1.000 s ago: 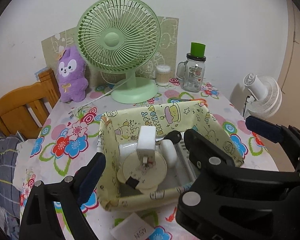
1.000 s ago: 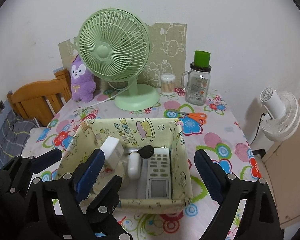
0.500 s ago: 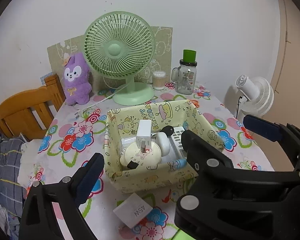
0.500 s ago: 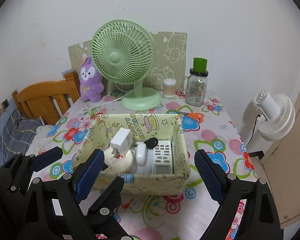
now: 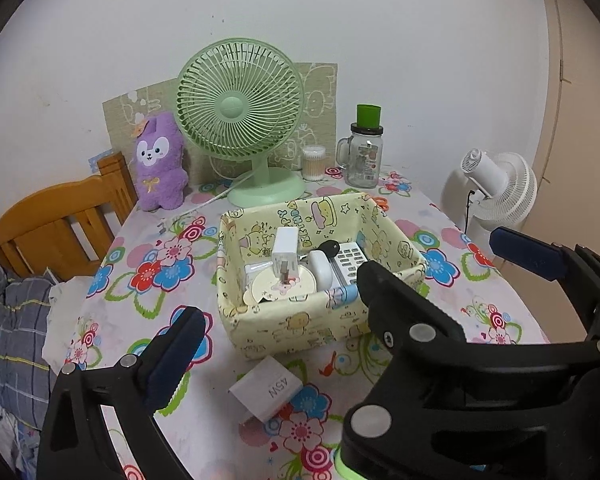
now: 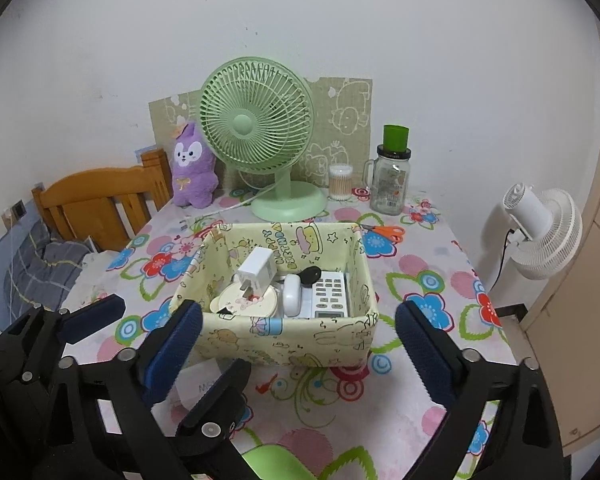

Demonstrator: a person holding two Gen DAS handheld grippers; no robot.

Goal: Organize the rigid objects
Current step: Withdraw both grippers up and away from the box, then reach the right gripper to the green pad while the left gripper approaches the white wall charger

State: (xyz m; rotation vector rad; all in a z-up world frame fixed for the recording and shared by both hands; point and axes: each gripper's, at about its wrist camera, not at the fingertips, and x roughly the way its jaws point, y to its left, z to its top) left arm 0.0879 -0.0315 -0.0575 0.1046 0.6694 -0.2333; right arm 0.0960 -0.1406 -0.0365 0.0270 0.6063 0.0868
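Note:
A yellow cartoon-print fabric basket (image 5: 300,324) (image 6: 284,340) stands mid-table. It holds a white charger plug (image 5: 285,255) (image 6: 255,267), a round cream case (image 5: 282,286), a white pod-shaped case (image 5: 321,267), a black key fob (image 6: 310,276) and a grey remote (image 6: 331,295). A white charger block (image 5: 267,388) lies on the cloth in front of the basket. My left gripper (image 5: 340,300) is open and empty, above and before the basket. My right gripper (image 6: 296,344) is open and empty, facing the basket's front wall.
At the back stand a green desk fan (image 5: 242,120), a purple plush (image 5: 160,164), a cotton-swab jar (image 5: 313,162) and a glass mug jar with green lid (image 5: 365,152). Orange scissors (image 6: 384,232) lie behind the basket. A wooden chair (image 5: 56,224) is left, a white fan (image 5: 496,188) right.
Both grippers have pulled back and up from the basket, which now looks smaller and farther. The white charger block in front of it has come fully into view. Both jaws stay open.

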